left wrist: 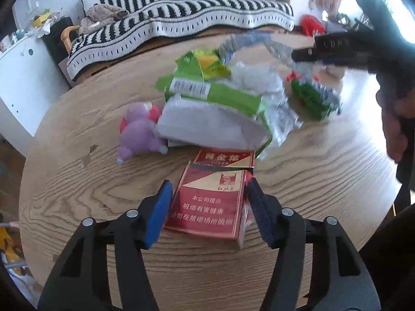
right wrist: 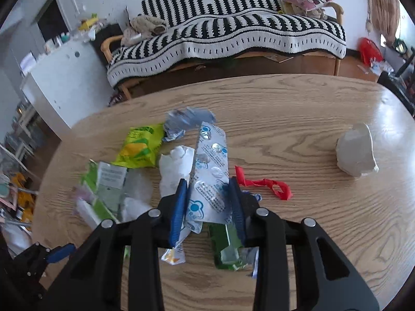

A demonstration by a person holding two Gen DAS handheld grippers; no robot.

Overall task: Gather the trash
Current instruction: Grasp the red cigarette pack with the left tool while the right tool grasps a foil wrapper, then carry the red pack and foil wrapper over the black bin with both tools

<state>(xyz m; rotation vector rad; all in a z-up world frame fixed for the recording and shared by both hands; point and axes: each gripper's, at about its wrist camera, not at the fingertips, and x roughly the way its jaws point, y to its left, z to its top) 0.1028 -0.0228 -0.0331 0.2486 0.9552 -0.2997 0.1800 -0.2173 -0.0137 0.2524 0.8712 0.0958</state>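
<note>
the left gripper (left wrist: 208,202) straddles a red cardboard cigarette pack (left wrist: 210,202) lying on the wooden table (left wrist: 77,194), long axis along the fingers, jaws apart beside its edges. the right gripper (right wrist: 208,202) pinches a silver foil blister strip (right wrist: 211,178).

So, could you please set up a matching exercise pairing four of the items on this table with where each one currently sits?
Things:
1. red cigarette pack
2. blister pack
3. crumpled white paper
4. purple plush toy

Places:
A. alone at the table's far right in the right wrist view
B. between the left gripper fingers
C. left of the wrapper pile in the left wrist view
D. between the right gripper fingers

Pairs: 1-B, 2-D, 3-A, 4-C
</note>
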